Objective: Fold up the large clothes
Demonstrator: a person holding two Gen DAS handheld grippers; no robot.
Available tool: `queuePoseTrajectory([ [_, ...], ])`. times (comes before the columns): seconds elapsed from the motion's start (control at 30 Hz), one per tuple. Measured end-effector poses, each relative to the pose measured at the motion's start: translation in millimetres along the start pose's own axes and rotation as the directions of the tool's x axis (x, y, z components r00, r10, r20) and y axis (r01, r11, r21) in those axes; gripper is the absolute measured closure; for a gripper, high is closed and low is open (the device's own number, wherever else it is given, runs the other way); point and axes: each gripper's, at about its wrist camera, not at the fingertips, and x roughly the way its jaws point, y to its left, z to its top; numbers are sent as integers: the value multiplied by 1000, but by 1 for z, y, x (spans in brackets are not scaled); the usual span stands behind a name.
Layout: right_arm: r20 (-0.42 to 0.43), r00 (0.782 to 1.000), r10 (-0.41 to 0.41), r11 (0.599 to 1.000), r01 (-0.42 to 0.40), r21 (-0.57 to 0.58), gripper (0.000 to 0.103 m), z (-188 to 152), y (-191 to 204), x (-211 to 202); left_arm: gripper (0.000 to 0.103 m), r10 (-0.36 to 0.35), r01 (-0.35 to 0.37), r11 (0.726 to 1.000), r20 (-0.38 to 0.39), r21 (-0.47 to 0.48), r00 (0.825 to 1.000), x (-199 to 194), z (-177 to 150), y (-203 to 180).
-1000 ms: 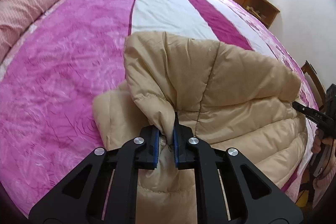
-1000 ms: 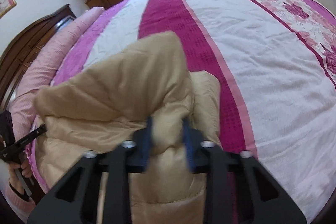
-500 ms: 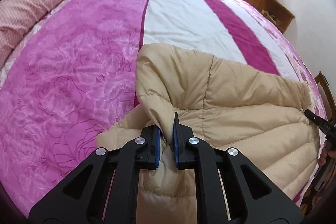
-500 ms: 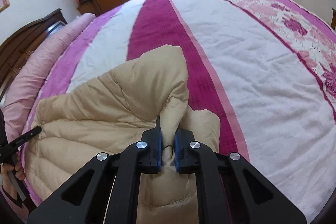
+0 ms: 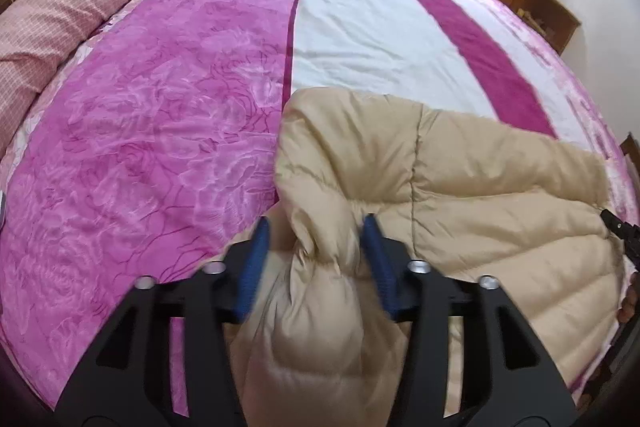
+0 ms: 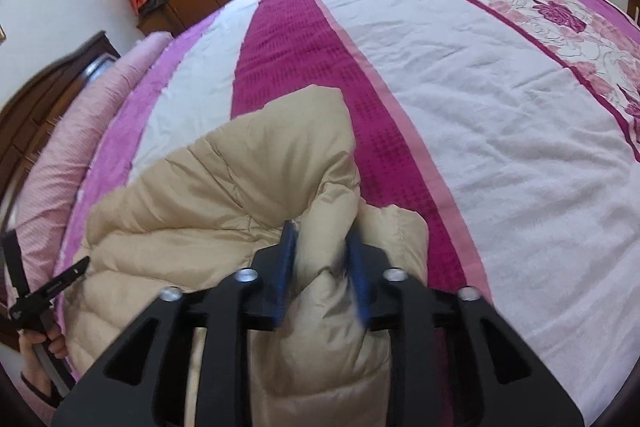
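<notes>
- Most of both views is the bed [image 5: 140, 131], spread with a pink, white and magenta striped cover; wide bare cover lies beyond the fold and to either side, so there is ample room to slide or smooth the garment.
- Near the bed's front edge lies the beige padded jacket [image 5: 500, 195], its far part folded back over itself into a thick, rounded double layer.
- One puckered corner of that fold stands between the jaws of the left gripper [image 5: 314, 259]; the jaws have just been opening and now stand about half apart, blue pads clear of the cloth, gripping nothing.
- Likewise the right gripper [image 6: 322, 267] has just been opening around the other bunched corner, which sits loose between its pads.
- Risk: the puffy filling may spring the fold back open once unsupported, or a pad may snag the pucker on withdrawal and drag the layer askew.
- Risk: the jacket's near side seems to sit close to the bed edge, so a careless tug could pull it off.
</notes>
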Motion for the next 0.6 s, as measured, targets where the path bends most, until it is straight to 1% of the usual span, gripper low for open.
queuePoseTrajectory([
  [0.03, 13, 1000, 13, 1000, -13, 7, 46, -2, 0, -8, 44, -9, 9, 1000, 2, -3, 1000, -5, -1, 2],
  [0.07, 28, 999, 25, 1000, -26, 11, 43, -5, -1, -18, 32, -17, 17, 1000, 5, -12, 1000, -14, -4, 5],
  [0.1, 37, 999, 33, 999, -33, 14, 43, -7, -1, -24, 29, -20, 20, 1000, 8, -19, 1000, -20, -7, 7],
  [0.13, 43, 998, 36, 999, -37, 20, 42, -9, -3, -31, 27, -25, 25, 999, 9, -24, 1000, -26, -11, 10],
  [0.2, 40, 999, 27, 999, -28, 36, 32, -15, -6, -43, 27, -32, 32, 999, -4, -18, 999, -37, -22, 15],
  [0.37, 28, 1000, 7, 1000, -7, 20, 30, -34, -10, -63, 27, -7, 6, 999, -25, -38, 1000, -54, -49, 28],
  [0.43, 26, 999, -22, 1000, 22, 8, 30, -42, -11, -65, 26, -9, 8, 999, -32, -49, 999, -57, -58, 32],
  [0.5, 21, 999, -34, 999, 34, 6, 30, -48, -14, -63, 26, -15, 13, 998, -39, -62, 999, -59, -68, 35],
  [0.6, -1, 1000, -12, 999, 12, 40, 30, -57, -21, -59, 26, -20, 17, 997, -43, -74, 999, -58, -78, 37],
])
